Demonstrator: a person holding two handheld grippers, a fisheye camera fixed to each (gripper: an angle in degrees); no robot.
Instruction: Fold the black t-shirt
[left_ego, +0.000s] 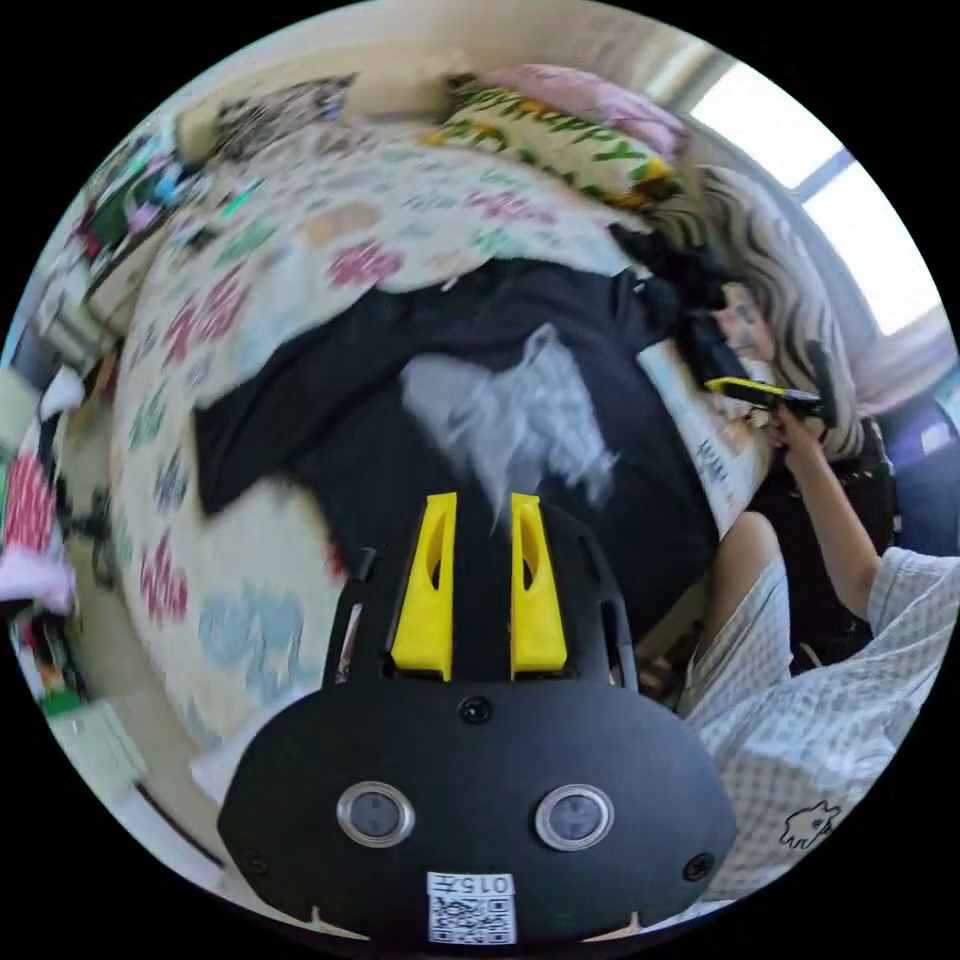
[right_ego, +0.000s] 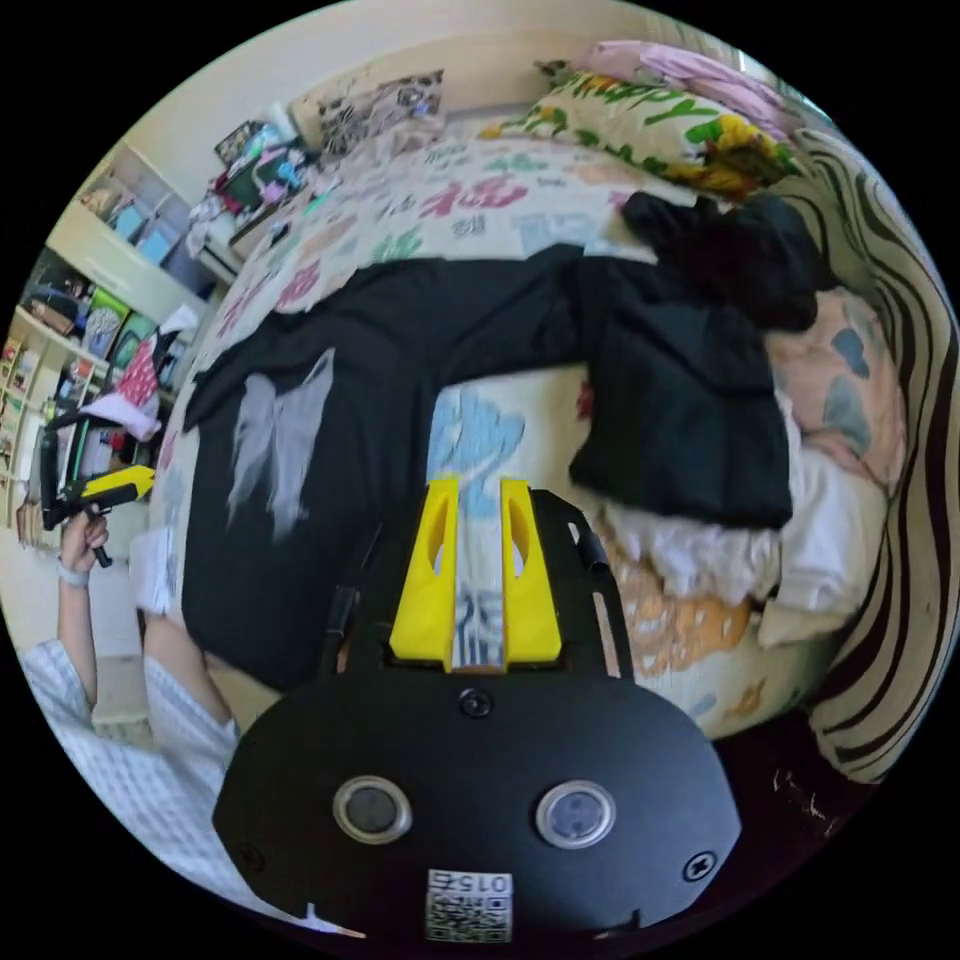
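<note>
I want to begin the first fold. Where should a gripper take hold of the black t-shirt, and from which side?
Grip the black t-shirt at a sleeve, coming in from the outer edge. It lies spread flat, print up, on the bed, so its edges are the loose, reachable parts. Both the left gripper and right gripper are open.

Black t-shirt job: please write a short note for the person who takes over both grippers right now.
Left gripper: open, holding nothing, hovering above the black t-shirt.
Right gripper: open, holding nothing, over the patterned bedspread beside the shirt.
The shirt lies spread flat on the bed, print side up, sleeves out.
A pile of dark clothes lies next to it, toward the pillows.
Done: the shirt is laid out.
Left: every fold.
</note>
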